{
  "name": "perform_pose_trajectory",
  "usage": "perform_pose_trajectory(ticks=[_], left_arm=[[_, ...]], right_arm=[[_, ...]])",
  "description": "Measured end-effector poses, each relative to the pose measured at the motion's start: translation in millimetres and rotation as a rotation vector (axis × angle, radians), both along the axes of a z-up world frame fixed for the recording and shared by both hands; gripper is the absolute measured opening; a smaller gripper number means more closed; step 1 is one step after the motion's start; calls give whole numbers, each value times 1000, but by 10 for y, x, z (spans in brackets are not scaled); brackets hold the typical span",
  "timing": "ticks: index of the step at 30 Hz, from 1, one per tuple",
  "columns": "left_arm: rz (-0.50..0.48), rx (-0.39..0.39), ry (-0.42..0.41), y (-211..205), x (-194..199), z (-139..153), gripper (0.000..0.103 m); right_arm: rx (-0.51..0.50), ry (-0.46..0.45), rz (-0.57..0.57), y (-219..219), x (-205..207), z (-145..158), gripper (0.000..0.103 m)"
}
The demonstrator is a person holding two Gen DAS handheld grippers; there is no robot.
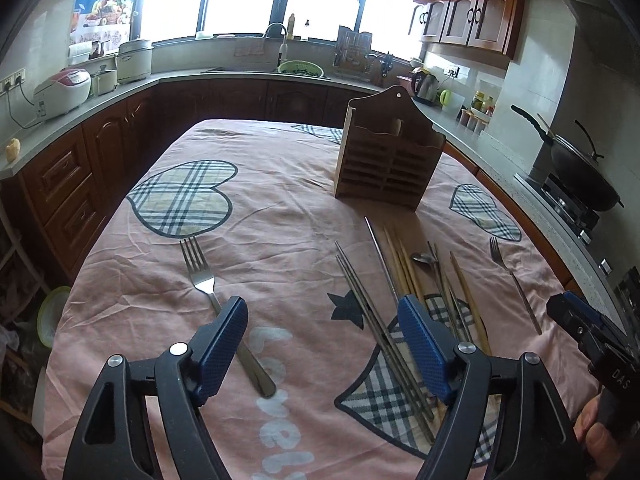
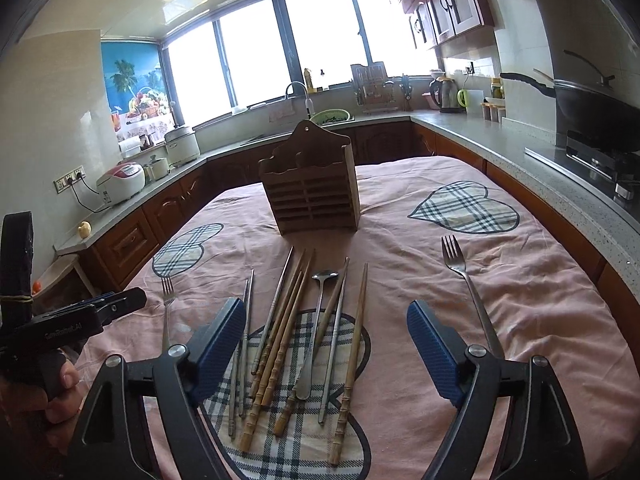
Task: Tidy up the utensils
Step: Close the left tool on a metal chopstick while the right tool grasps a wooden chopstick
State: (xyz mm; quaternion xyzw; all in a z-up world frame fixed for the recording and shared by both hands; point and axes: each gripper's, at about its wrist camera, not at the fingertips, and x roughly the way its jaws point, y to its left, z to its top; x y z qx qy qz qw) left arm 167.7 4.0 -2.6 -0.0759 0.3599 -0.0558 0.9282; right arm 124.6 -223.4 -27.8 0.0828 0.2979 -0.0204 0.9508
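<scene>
A wooden utensil holder (image 1: 388,152) (image 2: 314,190) stands upright on the pink tablecloth. In front of it lie several metal and bamboo chopsticks (image 2: 280,344) (image 1: 400,280) and a metal spoon (image 2: 316,328) (image 1: 426,258). One fork (image 1: 212,292) (image 2: 167,300) lies to the left, another fork (image 2: 466,292) (image 1: 514,280) to the right. My left gripper (image 1: 322,320) is open and empty above the cloth between the left fork and the chopsticks. My right gripper (image 2: 326,322) is open and empty above the chopsticks.
The table (image 1: 280,208) is ringed by kitchen counters: rice cookers (image 1: 64,90) at the left, a sink (image 1: 300,68) at the back, a kettle (image 1: 426,84) and a wok on the stove (image 1: 580,168) at the right.
</scene>
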Motion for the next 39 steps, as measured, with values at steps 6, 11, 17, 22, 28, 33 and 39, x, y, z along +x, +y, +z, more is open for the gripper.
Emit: perform_pose_trajectory(ticks=[6, 11, 17, 22, 28, 33, 39], left_arm=[[-27, -6, 50, -92, 428, -70, 69], [-54, -4, 95, -216, 827, -156, 65], [-71, 11, 151, -347, 1321, -262, 62], [-95, 30, 189, -479, 1697, -387, 55], [-132, 47, 241, -662, 2152, -563, 50], [-151, 66, 302, -795, 2495, -770, 35], [-165, 111, 321, -912, 2713, -962, 29]], right_arm=[[23, 72, -6, -140, 332, -99, 62], [40, 131, -15, -244, 608, -176, 54], [60, 196, -15, -338, 922, -299, 47], [86, 261, -17, -402, 1158, -466, 38], [101, 315, -11, -468, 1408, -619, 30], [100, 364, -4, -514, 1568, -740, 25], [81, 378, 11, -542, 1671, -787, 24]])
